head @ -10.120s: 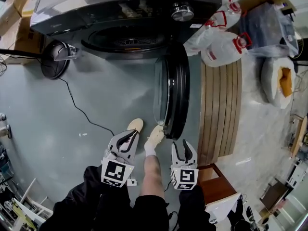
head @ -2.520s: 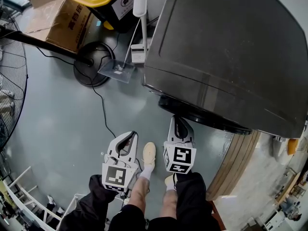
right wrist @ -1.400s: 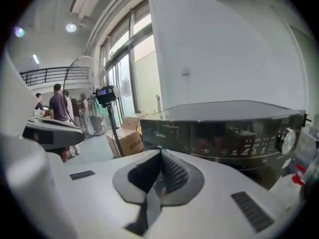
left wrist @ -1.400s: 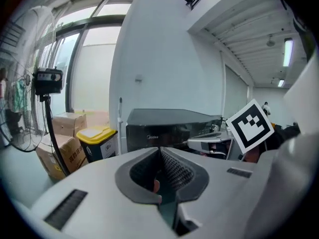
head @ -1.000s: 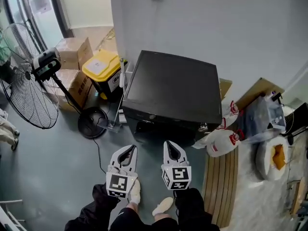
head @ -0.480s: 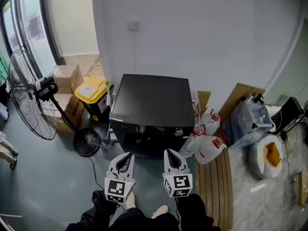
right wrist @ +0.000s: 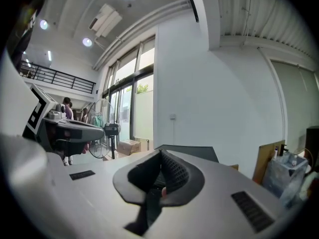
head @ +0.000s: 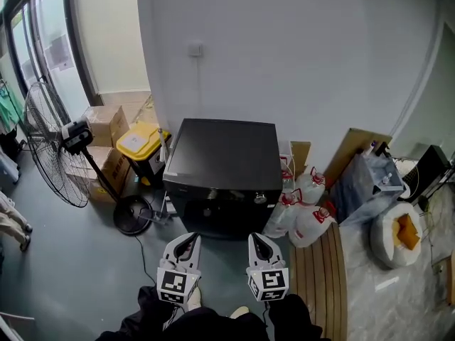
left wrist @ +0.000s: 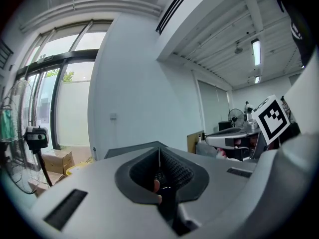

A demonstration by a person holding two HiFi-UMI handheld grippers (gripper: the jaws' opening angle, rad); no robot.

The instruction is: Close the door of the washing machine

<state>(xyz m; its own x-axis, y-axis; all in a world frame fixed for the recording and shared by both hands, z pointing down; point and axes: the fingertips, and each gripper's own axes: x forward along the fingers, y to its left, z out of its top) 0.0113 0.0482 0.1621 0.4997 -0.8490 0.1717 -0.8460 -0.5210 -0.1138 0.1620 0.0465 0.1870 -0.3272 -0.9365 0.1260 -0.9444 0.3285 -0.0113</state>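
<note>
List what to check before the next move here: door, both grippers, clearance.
1. Door flush with the washer front: ok, nothing swings out in the head view.
2. Door latched: cannot tell, the latch is too small to see.
3. Left gripper empty: ok, jaws together with nothing between them.
4. Right gripper empty: ok, jaws together with nothing between them.
5. Grippers clear of the washer: ok, both are held apart from it, in front of the person.
</note>
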